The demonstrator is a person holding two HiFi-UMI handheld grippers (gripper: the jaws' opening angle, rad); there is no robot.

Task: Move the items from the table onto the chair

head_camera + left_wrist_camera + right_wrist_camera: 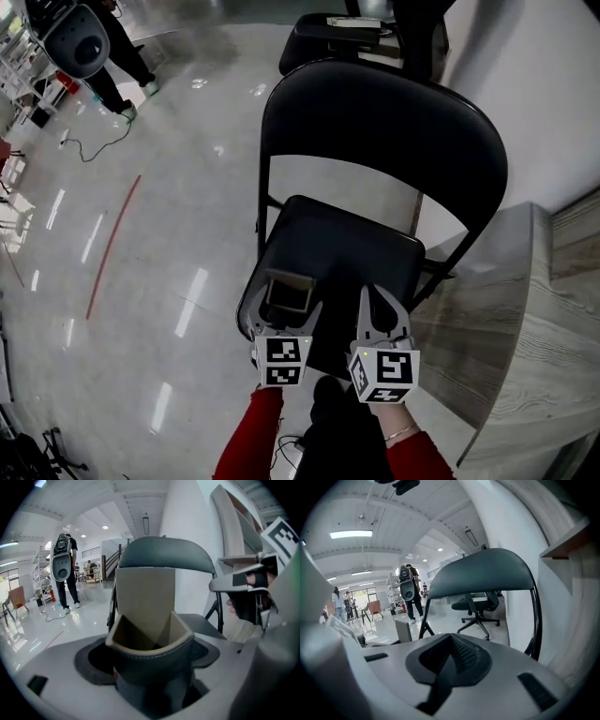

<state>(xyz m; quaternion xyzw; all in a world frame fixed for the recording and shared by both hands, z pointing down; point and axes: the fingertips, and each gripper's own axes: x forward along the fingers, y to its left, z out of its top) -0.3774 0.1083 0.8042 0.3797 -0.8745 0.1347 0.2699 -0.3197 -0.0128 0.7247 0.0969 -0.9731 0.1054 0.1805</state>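
Fingers of the left gripper (286,302) clamp a small open tan cardboard box (145,597) above the black metal folding chair (375,122); at its 3 o'clock, the right gripper (382,305) is pressed together, empty.

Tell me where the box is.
Head view, lower centre: the box is held in the left gripper, over the near left corner of the chair seat.

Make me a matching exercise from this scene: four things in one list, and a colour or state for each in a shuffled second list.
Things:
1. left gripper
2. right gripper
3. folding chair
4. table

Colour or state:
A. pale wood grain
B. shut, nothing between the jaws
C. black
D. shut on the box

Pairs: 1-D, 2-B, 3-C, 4-A.
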